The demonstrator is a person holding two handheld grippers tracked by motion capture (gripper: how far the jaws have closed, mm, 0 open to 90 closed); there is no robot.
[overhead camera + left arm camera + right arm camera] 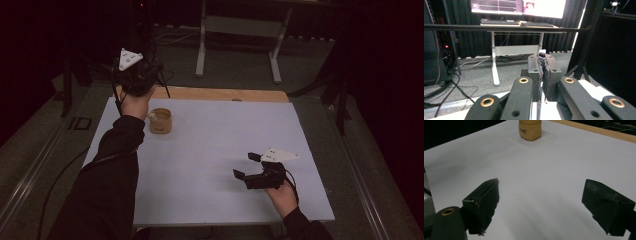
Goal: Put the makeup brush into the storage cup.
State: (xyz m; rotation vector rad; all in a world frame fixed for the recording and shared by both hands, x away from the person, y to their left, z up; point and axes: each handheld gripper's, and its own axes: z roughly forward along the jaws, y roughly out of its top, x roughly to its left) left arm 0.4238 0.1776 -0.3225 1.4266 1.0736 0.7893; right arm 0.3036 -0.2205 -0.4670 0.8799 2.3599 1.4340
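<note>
Up at the far left corner, the left gripper (134,75) is raised with its jaws pressed together, while the right gripper (260,174) rests low with its jaws wide apart.

Only the left gripper view looks off the table, showing its own gripper (543,75) shut with a thin dark strip pinched at the tips, too small to identify, and beyond it a desk (516,27) with a monitor (519,6); the right gripper view shows its own gripper (541,205) spread over bare white table (549,170), with nothing between the jaws; the tan cup (160,120) stands just beside the left wrist in the high view, well apart from the right gripper; in the right gripper view the cup (530,129) is cut off at the top edge; its contents are hard to make out.
</note>
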